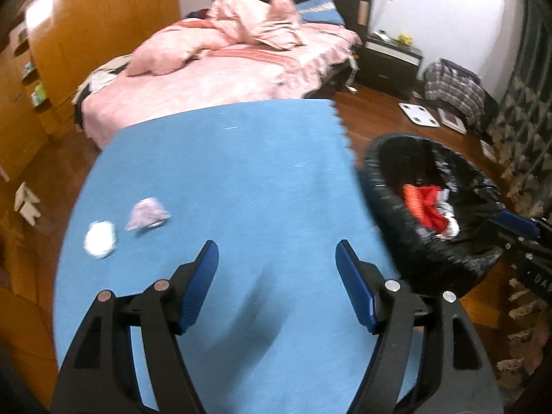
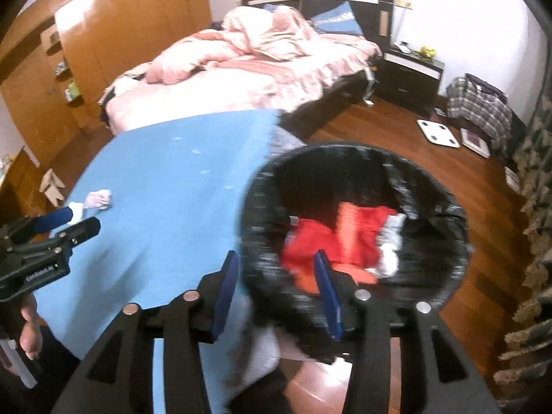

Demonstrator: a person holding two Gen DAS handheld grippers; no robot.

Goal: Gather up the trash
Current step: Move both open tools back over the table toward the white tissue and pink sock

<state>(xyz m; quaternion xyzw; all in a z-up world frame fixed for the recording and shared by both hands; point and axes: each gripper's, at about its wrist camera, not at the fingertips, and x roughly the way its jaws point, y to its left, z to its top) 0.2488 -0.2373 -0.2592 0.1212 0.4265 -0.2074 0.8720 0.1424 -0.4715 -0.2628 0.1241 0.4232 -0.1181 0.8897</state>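
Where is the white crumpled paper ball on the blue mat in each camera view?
Left wrist view: white crumpled paper ball lies on the blue mat, lower left, beside the pinkish wrapper.
Right wrist view: far left, mostly hidden behind the left hand-held gripper.
Shared landmark: black trash bin.

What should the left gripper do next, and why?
Probably move the left gripper toward the white crumpled wad on the blue mat. Its jaws stand open with nothing between them. The wad and the pale purple scrap beside it still lie on the mat, while the black-lined bin already holds red and white trash.
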